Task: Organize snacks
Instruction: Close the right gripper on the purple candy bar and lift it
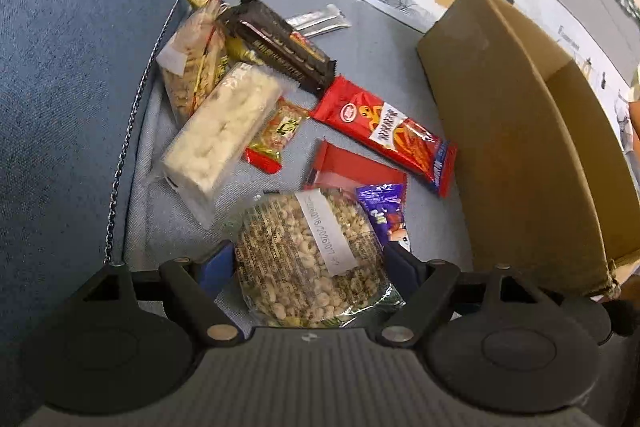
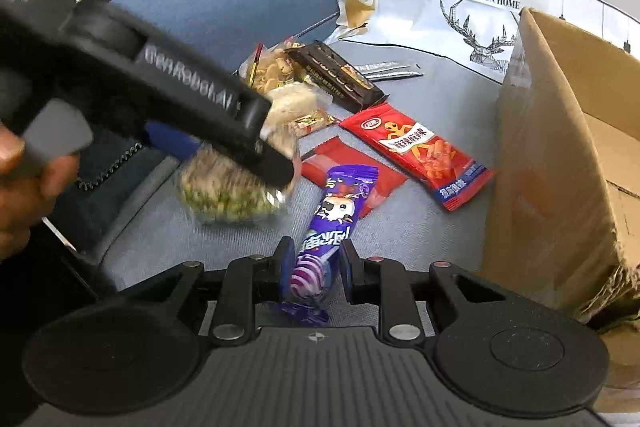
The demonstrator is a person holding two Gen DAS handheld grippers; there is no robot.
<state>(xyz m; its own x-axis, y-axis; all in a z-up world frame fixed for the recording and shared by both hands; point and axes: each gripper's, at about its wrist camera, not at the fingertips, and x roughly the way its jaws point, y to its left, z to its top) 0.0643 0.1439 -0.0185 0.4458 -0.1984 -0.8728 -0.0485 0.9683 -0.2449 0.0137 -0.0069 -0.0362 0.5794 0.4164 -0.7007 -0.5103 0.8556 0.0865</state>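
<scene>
1. Left wrist view: the left gripper [image 1: 310,259] straddles a round clear pack of puffed grain [image 1: 312,259], one blue finger [image 1: 218,263] at each side. The pads appear to touch the wrapper, so I judge it clenched on the pack, which sits low over the grey cushion [image 1: 376,39].
2. Right wrist view: the right gripper [image 2: 316,265] brackets the lower end of a purple candy packet [image 2: 330,223]. A sliver of gap shows at each finger, so I cannot tell whether it grips yet. The packet lies on the cushion, its upper end overlapping a flat red packet [image 2: 352,167].
3. Risk: both wrappers are slick and crinkly. A light pinch on the round pack could let it rotate or slide out during the carry toward the cardboard box [image 1: 516,147].
4. Risk: the two grippers work close together, and the left one [image 2: 264,147] looms over the same spot. Lifting both at once could knock tools together or drag the red packet along.
5. Count on the cushion: one grain pack, one purple packet, one flat red packet, one long red snack bag [image 1: 386,131], one dark chocolate bar [image 1: 280,43], one white puffed-rice block [image 1: 222,135], one bag of pale crackers [image 1: 188,63], one small red-and-gold sweet [image 1: 276,135], and silver sachets [image 1: 320,21], apparently two.
6. One box stands open at the right, near the snacks.
</scene>
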